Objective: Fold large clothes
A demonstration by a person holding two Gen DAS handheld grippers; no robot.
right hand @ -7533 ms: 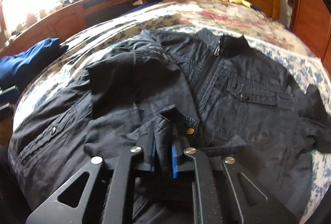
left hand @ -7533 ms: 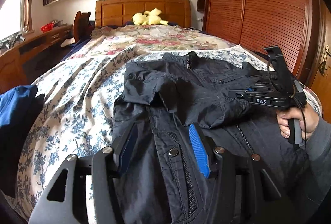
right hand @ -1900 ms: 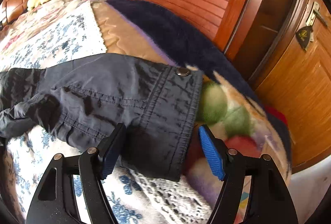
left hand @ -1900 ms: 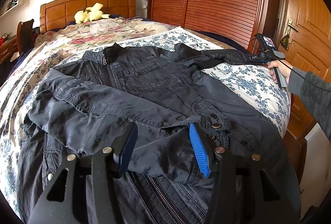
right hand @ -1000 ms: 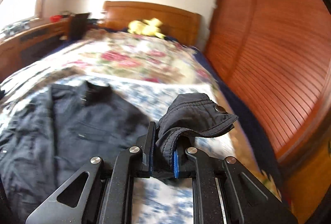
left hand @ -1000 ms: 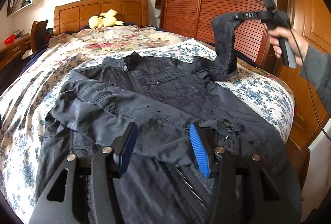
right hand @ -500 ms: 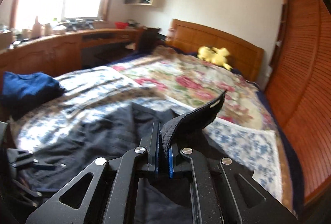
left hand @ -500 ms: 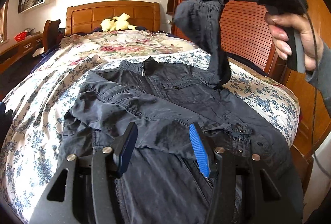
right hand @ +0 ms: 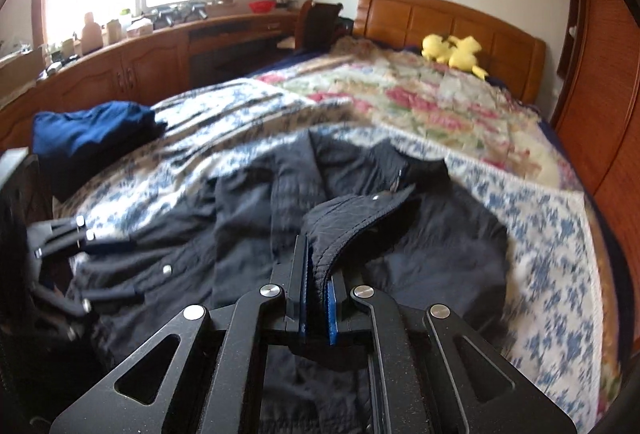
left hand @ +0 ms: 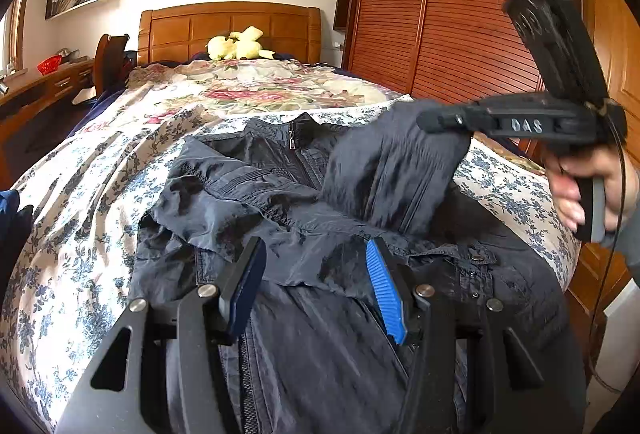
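Folding one dark jacket (left hand: 304, 234) spread on the floral bed (left hand: 80, 193) here. Right gripper (right hand: 318, 298) is clamped on the sleeve cuff (right hand: 352, 218), holding it over the chest; left gripper (left hand: 312, 286) hovers with its jaws apart above the hem. Looks light, floppy, a bit slick, so I'd grab stitched edges like cuffs. One yellow plush (left hand: 238, 47), one blue pile (right hand: 88, 129).

Jacket (left hand: 304, 234): dark woven cloth, matt with a faint sheen, creased, metal zip and snap studs. Bedspread (left hand: 100, 193): printed cotton-like cloth, matt. Headboard (left hand: 228, 29) and slatted wardrobe doors (left hand: 460, 13): varnished wood, semi-gloss. Left gripper (left hand: 316, 290): matt black plastic, ribbed blue pads, bright metal screws. Plush toy (right hand: 456, 51): soft yellow fabric. Folded blue garment (right hand: 92, 129): matt cloth
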